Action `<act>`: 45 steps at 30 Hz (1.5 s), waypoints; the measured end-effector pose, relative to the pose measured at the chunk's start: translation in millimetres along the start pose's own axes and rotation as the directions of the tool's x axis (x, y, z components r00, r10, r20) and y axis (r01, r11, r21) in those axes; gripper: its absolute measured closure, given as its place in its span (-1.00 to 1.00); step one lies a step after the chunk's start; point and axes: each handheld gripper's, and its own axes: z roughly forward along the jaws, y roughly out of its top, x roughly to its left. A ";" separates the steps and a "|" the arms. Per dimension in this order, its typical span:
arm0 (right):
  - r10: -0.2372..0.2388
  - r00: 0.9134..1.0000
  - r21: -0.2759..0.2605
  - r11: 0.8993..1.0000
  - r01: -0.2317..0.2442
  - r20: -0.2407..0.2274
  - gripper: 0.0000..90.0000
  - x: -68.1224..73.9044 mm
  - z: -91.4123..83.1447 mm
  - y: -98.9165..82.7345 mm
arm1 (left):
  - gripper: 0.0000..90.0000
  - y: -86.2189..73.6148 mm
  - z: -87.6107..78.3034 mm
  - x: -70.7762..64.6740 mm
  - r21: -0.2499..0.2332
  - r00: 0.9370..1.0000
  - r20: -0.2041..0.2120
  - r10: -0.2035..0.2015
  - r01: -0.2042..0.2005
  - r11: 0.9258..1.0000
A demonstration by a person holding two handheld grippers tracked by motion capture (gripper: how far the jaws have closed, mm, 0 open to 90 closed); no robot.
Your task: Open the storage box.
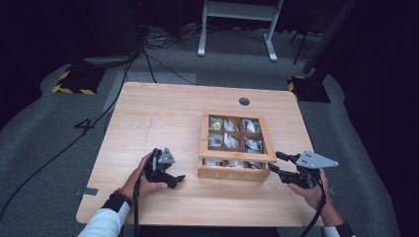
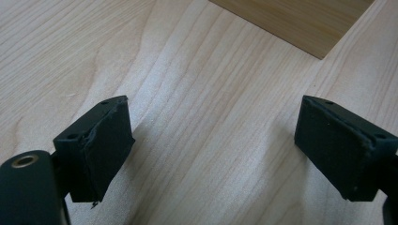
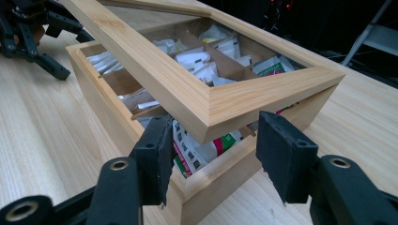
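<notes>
A wooden compartment box (image 1: 232, 174) full of sachets (image 1: 231, 139) stands right of the table's middle. Its glass-paned lid (image 1: 236, 157) is tilted up at the front. My right gripper (image 1: 274, 162) is at the box's front right corner. In the right gripper view the raised lid corner (image 3: 206, 110) sits between the jaws of my right gripper (image 3: 213, 154), and both pads touch its lower edges. Sachets (image 3: 197, 150) show under the lid, above the box wall (image 3: 220, 185). My left gripper (image 1: 177, 180) rests on the table left of the box, open and empty (image 2: 213, 145).
The wooden table (image 1: 158, 118) has a round cable hole (image 1: 244, 101) behind the box. The box's near corner (image 2: 300, 23) lies ahead of the left jaws. My left gripper (image 3: 33, 37) appears beyond the box. A white desk frame (image 1: 237, 24) and floor cables (image 1: 163, 39) are behind the table.
</notes>
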 end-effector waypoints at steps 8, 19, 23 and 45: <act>0.014 1.000 -0.024 1.000 -0.013 0.007 0.09 -1.1 -1.3 5.4 | -0.59 12.4 -14.2 -4.9 -0.072 0.999 0.005 0.038 -0.037 0.997; 0.018 1.000 -0.025 1.000 -0.018 0.014 0.07 -1.2 -1.2 7.1 | -0.59 38.5 -39.3 -16.3 -0.156 0.992 -0.044 0.121 -0.126 0.980; 0.017 1.000 -0.022 1.000 -0.016 0.020 0.07 -0.6 -1.4 7.7 | -0.58 46.5 -42.8 -19.3 -0.175 0.990 -0.041 0.137 -0.142 0.974; 0.037 0.999 -0.029 0.999 -0.036 0.011 0.05 -3.6 -2.3 11.2 | -0.53 92.0 -56.1 -36.8 -0.290 0.972 -0.098 0.214 -0.234 0.928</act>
